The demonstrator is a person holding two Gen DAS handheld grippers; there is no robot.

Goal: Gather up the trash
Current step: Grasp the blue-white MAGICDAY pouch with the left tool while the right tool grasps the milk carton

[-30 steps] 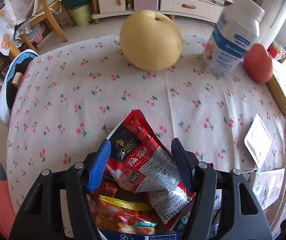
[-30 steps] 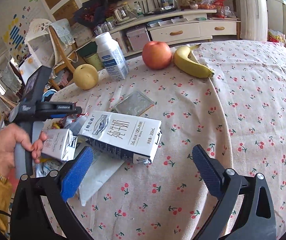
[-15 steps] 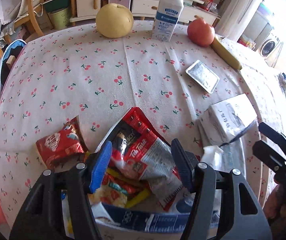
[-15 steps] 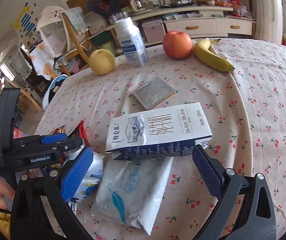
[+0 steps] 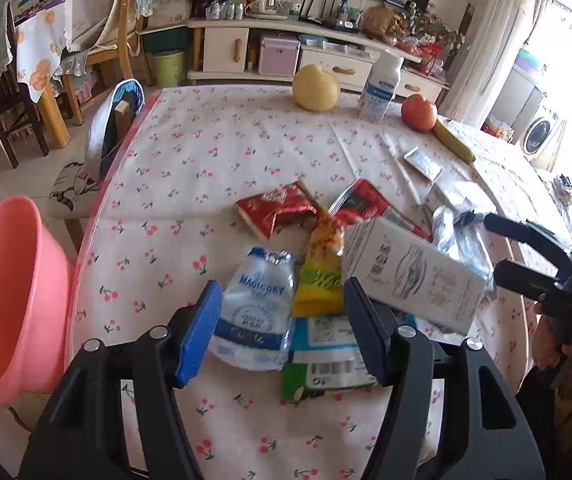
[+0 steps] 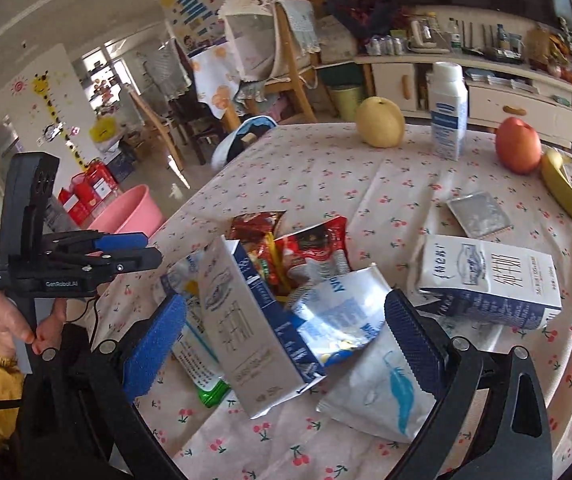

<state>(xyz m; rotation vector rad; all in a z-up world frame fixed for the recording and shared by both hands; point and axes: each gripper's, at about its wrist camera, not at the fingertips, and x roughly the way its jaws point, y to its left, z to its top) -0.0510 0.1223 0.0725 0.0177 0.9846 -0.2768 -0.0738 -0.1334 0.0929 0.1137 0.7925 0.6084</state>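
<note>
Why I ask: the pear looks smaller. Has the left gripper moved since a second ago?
Yes. The left gripper has drawn back, away from the pear.

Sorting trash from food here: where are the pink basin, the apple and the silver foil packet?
pink basin [image 5: 4, 280], left wrist view, inner wall.
apple [image 6: 518, 145], right wrist view, middle of its front.
silver foil packet [image 6: 479, 214], right wrist view, flat top face.

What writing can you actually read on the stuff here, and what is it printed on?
"MAGICDAY": clear blue-and-white plastic bag.
"GenRobot.AI": side of the left gripper.
Large Chinese characters, not transcribed here: lying milk carton.
Barcode digits on the green packet, red wrappers and upright bottle: too small or blurred.
</note>
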